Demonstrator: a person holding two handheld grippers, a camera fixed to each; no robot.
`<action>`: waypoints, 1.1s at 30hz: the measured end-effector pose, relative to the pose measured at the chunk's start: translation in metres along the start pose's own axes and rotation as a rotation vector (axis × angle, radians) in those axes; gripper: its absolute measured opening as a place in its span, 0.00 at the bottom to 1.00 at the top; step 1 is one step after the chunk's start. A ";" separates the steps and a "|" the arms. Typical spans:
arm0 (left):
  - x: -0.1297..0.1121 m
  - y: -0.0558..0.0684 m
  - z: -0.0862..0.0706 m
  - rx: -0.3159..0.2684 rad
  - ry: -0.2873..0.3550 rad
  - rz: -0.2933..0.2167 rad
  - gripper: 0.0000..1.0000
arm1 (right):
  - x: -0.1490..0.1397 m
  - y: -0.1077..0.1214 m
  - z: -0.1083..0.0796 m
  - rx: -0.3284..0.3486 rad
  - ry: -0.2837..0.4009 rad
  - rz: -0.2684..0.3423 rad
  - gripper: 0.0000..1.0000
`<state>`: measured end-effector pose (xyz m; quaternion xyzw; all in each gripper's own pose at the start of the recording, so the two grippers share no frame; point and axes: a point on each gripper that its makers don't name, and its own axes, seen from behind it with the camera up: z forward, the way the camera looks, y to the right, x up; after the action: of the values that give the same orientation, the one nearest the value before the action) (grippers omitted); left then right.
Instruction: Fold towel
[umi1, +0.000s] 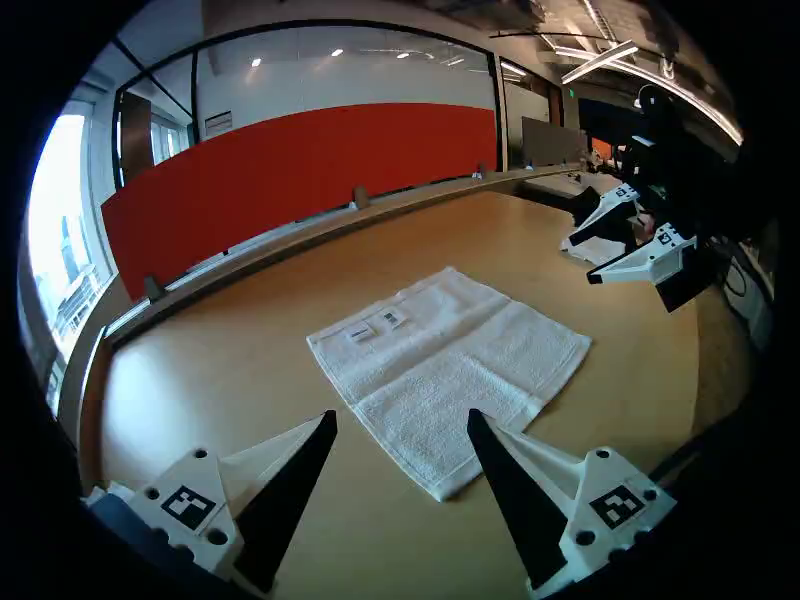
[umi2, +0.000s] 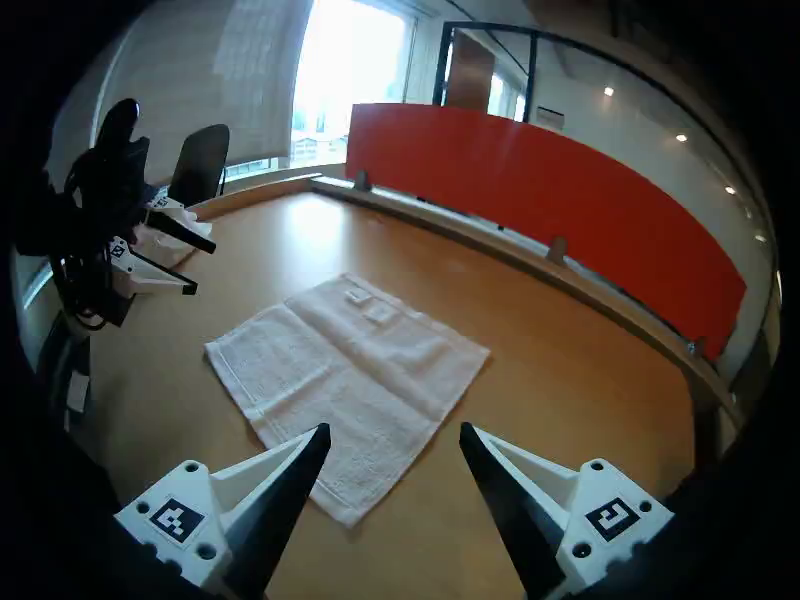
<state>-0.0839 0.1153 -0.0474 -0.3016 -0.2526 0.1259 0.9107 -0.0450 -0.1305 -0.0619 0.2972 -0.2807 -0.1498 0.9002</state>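
A white towel (umi1: 450, 370) lies flat on the wooden table (umi1: 230, 360), two small tags (umi1: 375, 325) on its upper face. My left gripper (umi1: 400, 414) hovers open over the towel's near corner, nothing between its fingers. In the same view my right gripper (umi1: 578, 262) hangs open past the towel's far right side, above the table edge. In the right gripper view the towel (umi2: 345, 375) spreads just ahead of my open right gripper (umi2: 393, 428). The left gripper (umi2: 204, 268) stands open at the left, held by a person in dark clothing.
A red divider panel (umi1: 300, 180) with a raised ledge runs along the table's far edge (umi2: 560, 270). A dark chair (umi2: 200, 160) stands by the bright window. Bare tabletop (umi2: 560, 400) surrounds the towel on every side.
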 end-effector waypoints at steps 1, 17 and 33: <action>-0.003 0.001 0.002 -0.004 -0.006 0.002 0.97 | -0.003 -0.001 0.002 0.002 -0.005 -0.001 1.00; -0.046 0.014 0.029 -0.044 -0.095 0.001 0.97 | -0.052 -0.015 0.024 0.041 -0.087 -0.011 1.00; -0.075 0.027 0.043 -0.085 -0.163 0.008 0.97 | -0.088 -0.027 0.035 0.080 -0.152 -0.019 1.00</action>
<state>-0.1722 0.1293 -0.0630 -0.3299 -0.3299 0.1431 0.8728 -0.1385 -0.1289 -0.0919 0.3234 -0.3512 -0.1692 0.8622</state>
